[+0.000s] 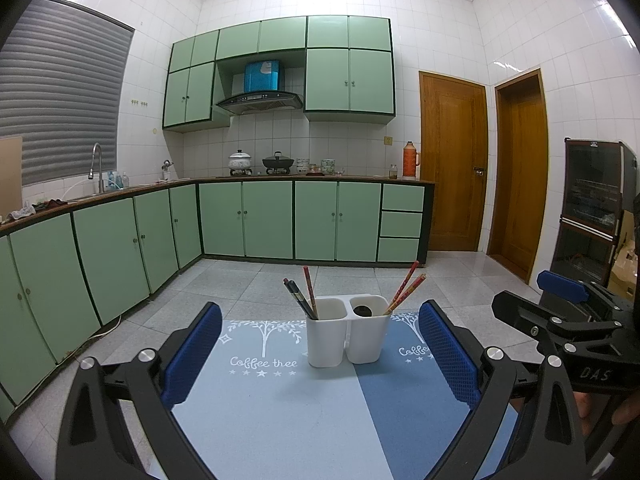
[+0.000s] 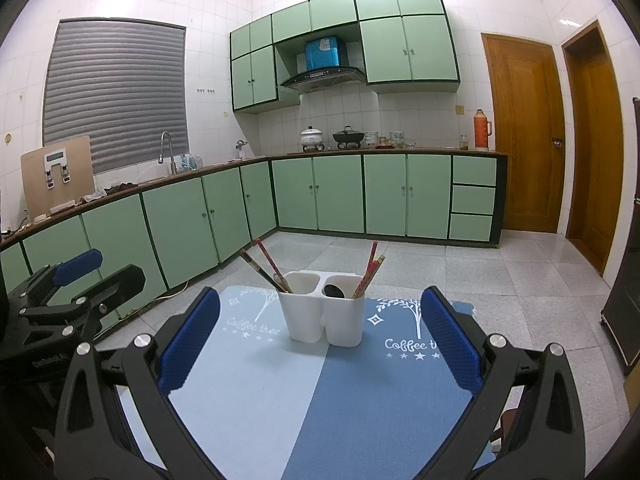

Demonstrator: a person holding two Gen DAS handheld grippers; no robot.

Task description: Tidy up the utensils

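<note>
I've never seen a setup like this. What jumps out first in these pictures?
A white two-compartment holder stands mid-mat on the blue "Coffee tree" mat, with dark and red chopsticks leaning in its left compartment and red ones in its right. Framing it, the open left gripper and right gripper show bright blue pads. Behind, mint-green cabinets line the kitchen.

**Head Count on the Mat**

One white plastic two-compartment utensil holder (image 1: 346, 330) in front of me. Left cup: two dark chopsticks (image 1: 298, 298) and one red chopstick (image 1: 309, 288), so three sticks there. Right cup: two red patterned chopsticks (image 1: 405, 288) plus one dark round-headed utensil (image 1: 363, 311), what kind I can't tell. One two-tone blue mat (image 1: 280, 412) underneath. Beyond it, two brown wooden doors (image 1: 454, 160) and one orange thermos flask (image 1: 409, 159) on the counter.
</note>
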